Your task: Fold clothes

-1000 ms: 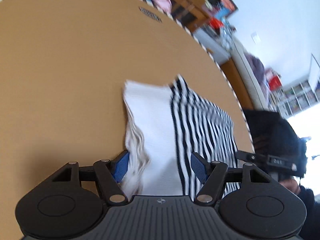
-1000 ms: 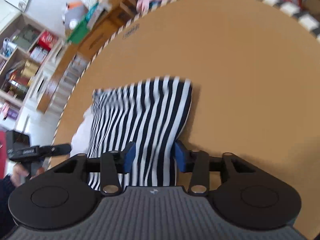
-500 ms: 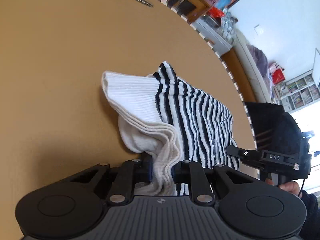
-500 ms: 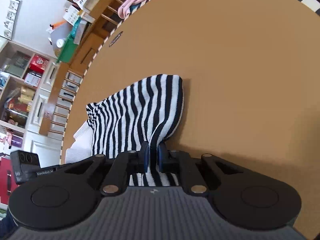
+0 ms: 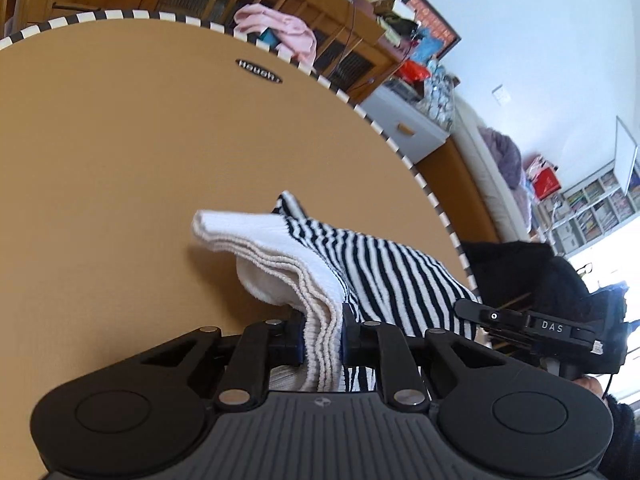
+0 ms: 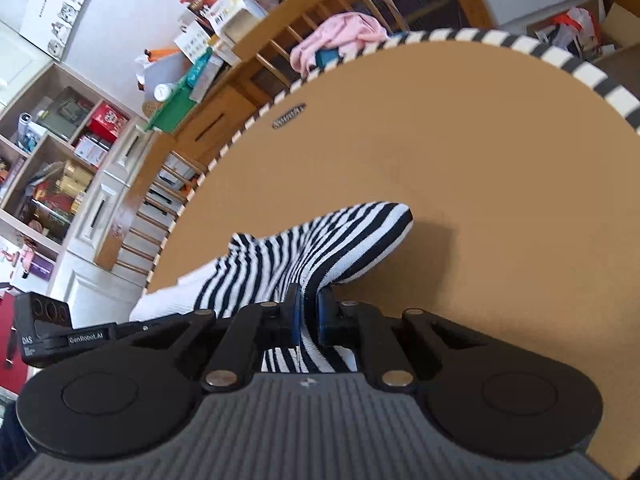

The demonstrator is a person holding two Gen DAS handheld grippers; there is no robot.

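Note:
A folded knit garment [image 5: 360, 256], black-and-white striped with a white ribbed band, hangs lifted above the round tan table [image 5: 120, 160]. My left gripper [image 5: 322, 334] is shut on the white ribbed edge of the garment. My right gripper [image 6: 307, 316] is shut on the striped near edge of the same garment [image 6: 320, 240]. The far fold still touches the table in both views. The right gripper's body [image 5: 540, 328] shows at the right of the left wrist view; the left gripper's body [image 6: 52, 332] shows at the left of the right wrist view.
The table has a black-and-white checked rim [image 5: 400, 152] and a small dark label [image 5: 258, 71] near its far edge. A pink cloth [image 5: 280, 32] hangs on wooden furniture behind the table. Shelves [image 6: 52, 160] and drawers stand beyond the table's edge.
Both grippers closed on the garment's near edge, left on the white band and right on the stripes, then lifted it so the near part rises off the table.

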